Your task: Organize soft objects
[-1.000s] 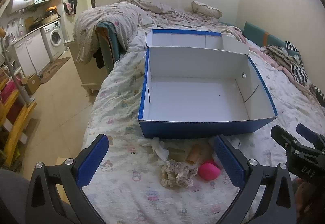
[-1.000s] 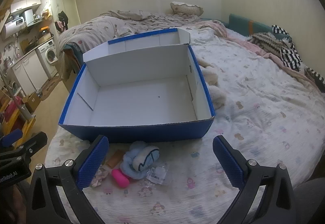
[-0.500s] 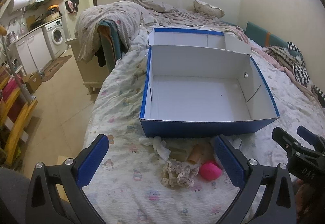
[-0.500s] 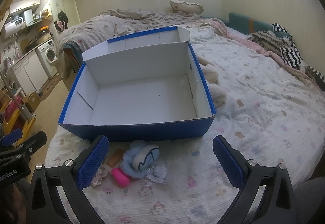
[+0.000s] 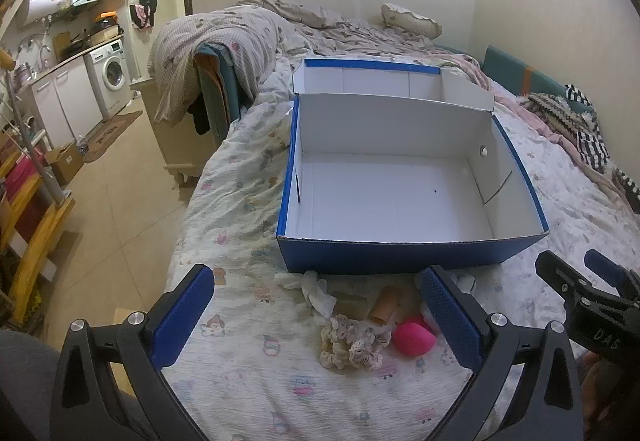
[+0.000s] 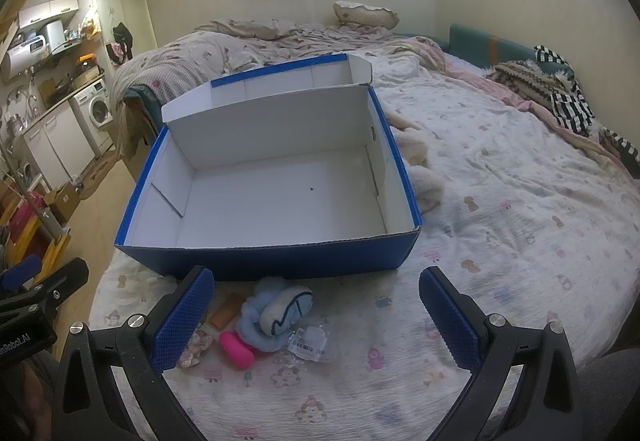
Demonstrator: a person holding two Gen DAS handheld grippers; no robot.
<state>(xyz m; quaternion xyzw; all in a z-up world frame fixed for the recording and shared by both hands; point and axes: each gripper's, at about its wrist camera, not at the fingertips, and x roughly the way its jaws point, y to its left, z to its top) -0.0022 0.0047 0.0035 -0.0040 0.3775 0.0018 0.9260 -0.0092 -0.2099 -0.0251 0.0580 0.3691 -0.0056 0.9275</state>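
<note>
So both grippers are hovering low over the bed [image 6: 500, 201], nothing held: left gripper [image 5: 316, 317] fingers spread wide, right gripper [image 6: 316, 317] fingers spread wide too. Soft items are lying in a loose cluster just in front of the blue box [image 5: 404, 253], none inside it yet. Nearest the left gripper: cream scrunchie [image 5: 352, 343], touching or almost touching the pink sponge [image 5: 412, 339]. Just past them a brown tube-like item [image 5: 386, 305] and a white crumpled cloth [image 5: 316, 287], too blurred to identify further. From the right wrist view, the blue-and-white plush [image 6: 276, 313] is sitting between the fingers, clear plastic packet [image 6: 314, 339] beside it. My read: picking one item per gripper is working best. Centre fingers around the scrunchie alone, dropping straight down, closing gently so the sheet isn't getting pinched. Box interior is open and bare, so lifting over the front wall, not dragging
</note>
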